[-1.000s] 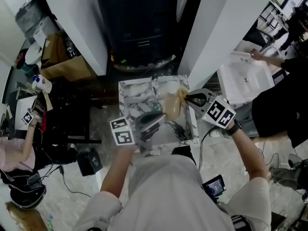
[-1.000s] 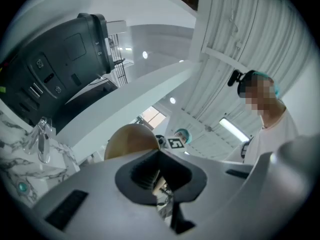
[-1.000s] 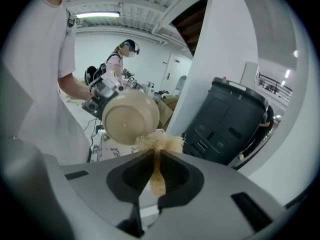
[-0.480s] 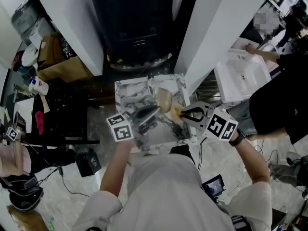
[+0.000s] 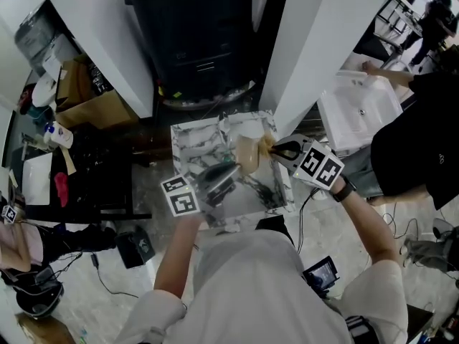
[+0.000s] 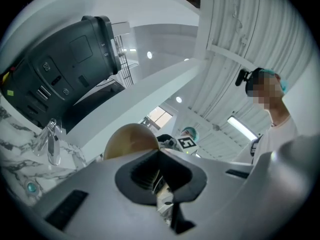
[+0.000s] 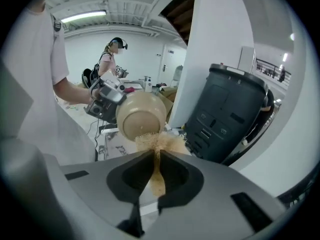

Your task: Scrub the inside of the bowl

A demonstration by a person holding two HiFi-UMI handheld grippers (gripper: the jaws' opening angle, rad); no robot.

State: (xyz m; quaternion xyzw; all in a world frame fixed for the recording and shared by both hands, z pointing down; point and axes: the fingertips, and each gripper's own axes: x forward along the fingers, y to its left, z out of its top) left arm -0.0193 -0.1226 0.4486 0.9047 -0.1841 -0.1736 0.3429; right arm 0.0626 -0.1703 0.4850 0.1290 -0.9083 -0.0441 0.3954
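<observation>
Room: busy workshop; marble-look worktop (image 5: 193, 145) centre of the head view; black bin (image 5: 197, 34) behind it; white sink (image 5: 362, 113) off to the right; other people about in the bkgd.
Bowl: tan bowl (image 7: 142, 115) is up off the worktop, held in the air over it, between the two claws.
L claw: left claw (image 6: 160, 156) is closed tight, pinching the bowl by its rim; a thin pale edge shows betw. the jaws in the left gripper view.
R claw: right claw (image 7: 155, 156) is nearly closed, clamped on a fibrous tan scrubber (image 7: 159, 143); the tuft sticks out past the tips and touches the bowl's lower edge.
Done: bowl lifted, scrubber gripped, the two brought together; scrubbing looks under way, by my read.
To do: can't judge how much of the inside is covered; no suds or dirt visible either way; the scrubber sits at the edge, not deep in, so I'd say most of the inner wall remains to be worked.
Pointing: bowl is tipped on its side, not upright; a round face w/ an inner ring is turned at the right claw; mouth or foot, can't tell for sure.
Axis: round thing, no real long side; its mouth-to-foot line runs roughly across the head view, from one claw toward the other; in that view it reads as a tall oval, i.e. seen near edge-on.
</observation>
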